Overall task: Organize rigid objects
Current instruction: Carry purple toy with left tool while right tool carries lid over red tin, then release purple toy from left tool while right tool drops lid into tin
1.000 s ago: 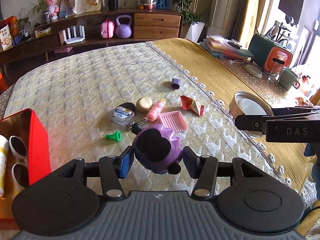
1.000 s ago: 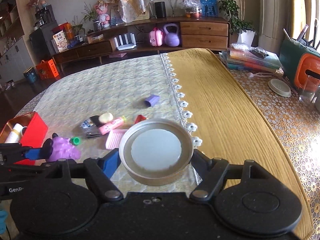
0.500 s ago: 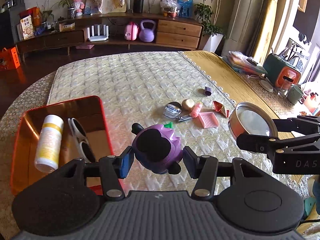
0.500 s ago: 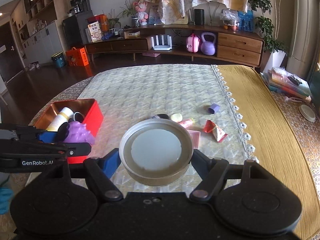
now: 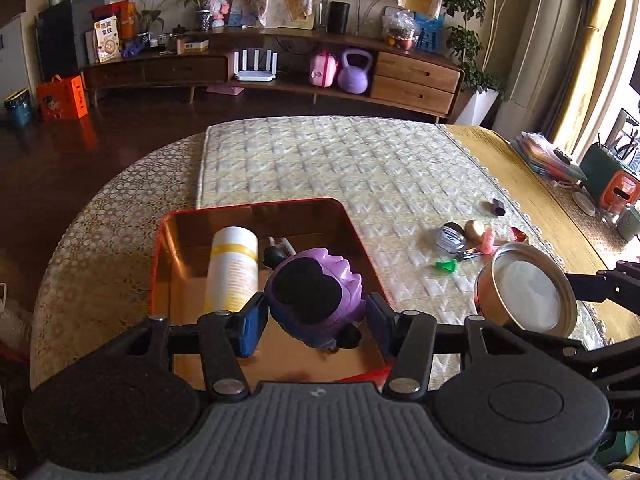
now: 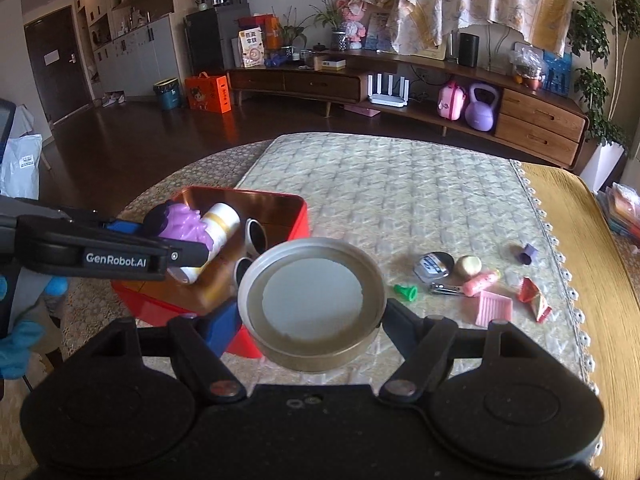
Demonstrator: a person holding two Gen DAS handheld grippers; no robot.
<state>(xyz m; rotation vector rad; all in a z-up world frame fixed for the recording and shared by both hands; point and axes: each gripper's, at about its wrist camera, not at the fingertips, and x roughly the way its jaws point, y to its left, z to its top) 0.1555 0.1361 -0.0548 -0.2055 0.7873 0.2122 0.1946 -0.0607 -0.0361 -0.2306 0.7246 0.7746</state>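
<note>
Both grippers have swung from the scattered clutter toward the red tin [image 5: 256,216]: left gripper [image 5: 316,320] pinches the purple toy [image 5: 316,300] above it, right gripper [image 6: 312,316] clamps the round tin [image 6: 312,300] beside it, over the quilted table [image 5: 340,160].

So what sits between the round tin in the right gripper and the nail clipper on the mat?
Right wrist view: only the green cone, between round tin and nail clipper.

Purple toy [image 5: 316,300] above red box [image 5: 256,210]
</note>
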